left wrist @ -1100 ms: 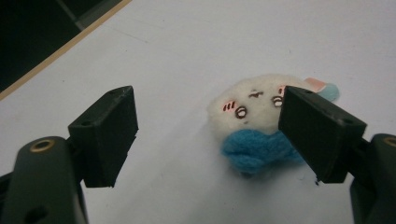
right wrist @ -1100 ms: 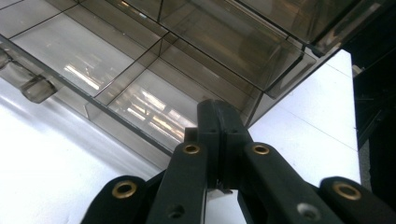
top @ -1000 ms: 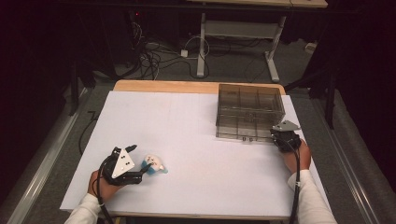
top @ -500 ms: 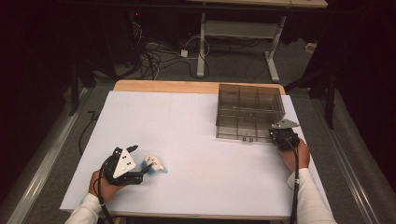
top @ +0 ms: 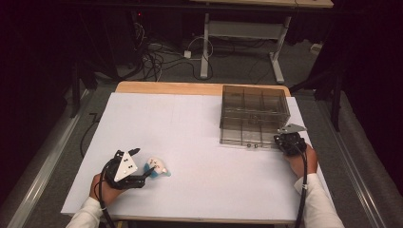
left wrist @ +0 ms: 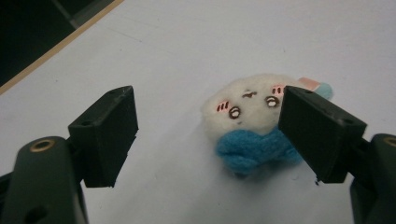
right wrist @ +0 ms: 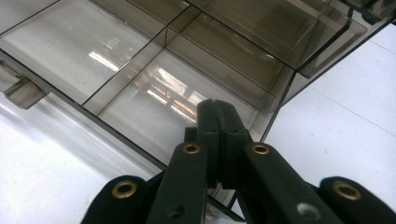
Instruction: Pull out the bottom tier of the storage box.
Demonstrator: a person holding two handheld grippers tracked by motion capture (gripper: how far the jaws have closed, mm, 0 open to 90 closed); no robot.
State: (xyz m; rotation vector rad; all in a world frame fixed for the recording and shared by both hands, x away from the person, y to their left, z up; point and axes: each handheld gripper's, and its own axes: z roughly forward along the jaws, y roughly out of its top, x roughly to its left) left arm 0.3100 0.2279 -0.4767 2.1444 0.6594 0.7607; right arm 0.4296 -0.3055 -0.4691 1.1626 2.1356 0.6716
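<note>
A small plush toy (top: 158, 166), white with a blue body and a little drawn face, lies on the white table top near the front left. My left gripper (top: 144, 162) is open around the toy (left wrist: 247, 126). The toy sits close against one jaw, with a wide gap to the other jaw. My right gripper (top: 285, 141) is at the front right corner of a smoke-tinted clear compartment box (top: 254, 111). In the right gripper view my right gripper (right wrist: 217, 106) is shut with nothing between its jaws, and its tips are over the box lid (right wrist: 140, 60).
The white table (top: 190, 123) has a wooden strip along its far edge. A box latch (right wrist: 18, 91) sticks out at the box's front. Beyond the table are cables (top: 157, 57) on the floor and a metal desk frame (top: 247, 33).
</note>
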